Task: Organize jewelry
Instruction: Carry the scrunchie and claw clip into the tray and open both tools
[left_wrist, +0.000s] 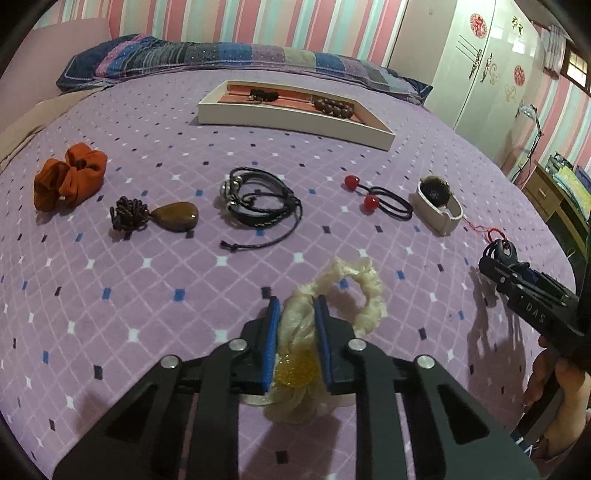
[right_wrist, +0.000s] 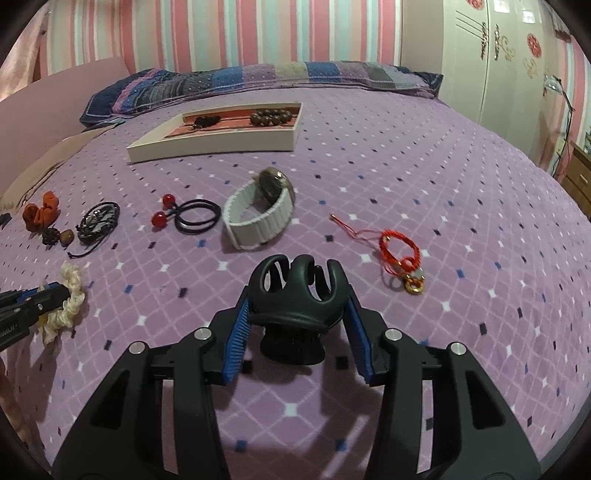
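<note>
My left gripper (left_wrist: 295, 306) is shut on a cream scrunchie (left_wrist: 365, 291) with a yellow bead, just above the purple bedspread; it also shows in the right wrist view (right_wrist: 72, 291). My right gripper (right_wrist: 297, 295) is shut on a black claw hair clip (right_wrist: 295, 299), held low over the bed, also seen in the left wrist view (left_wrist: 498, 251). A white tray (left_wrist: 295, 120) with an orange lining holds two dark bead bracelets at the far side; it also shows in the right wrist view (right_wrist: 214, 146).
On the bedspread lie an orange scrunchie (left_wrist: 70, 177), a brown stone pendant (left_wrist: 177, 216), black cord bracelets (left_wrist: 258, 203), a red-bead hair tie (left_wrist: 380, 199), a white-strap watch (right_wrist: 258, 214) and a red string bracelet (right_wrist: 400, 249). A pillow (left_wrist: 221, 59) lies beyond the tray.
</note>
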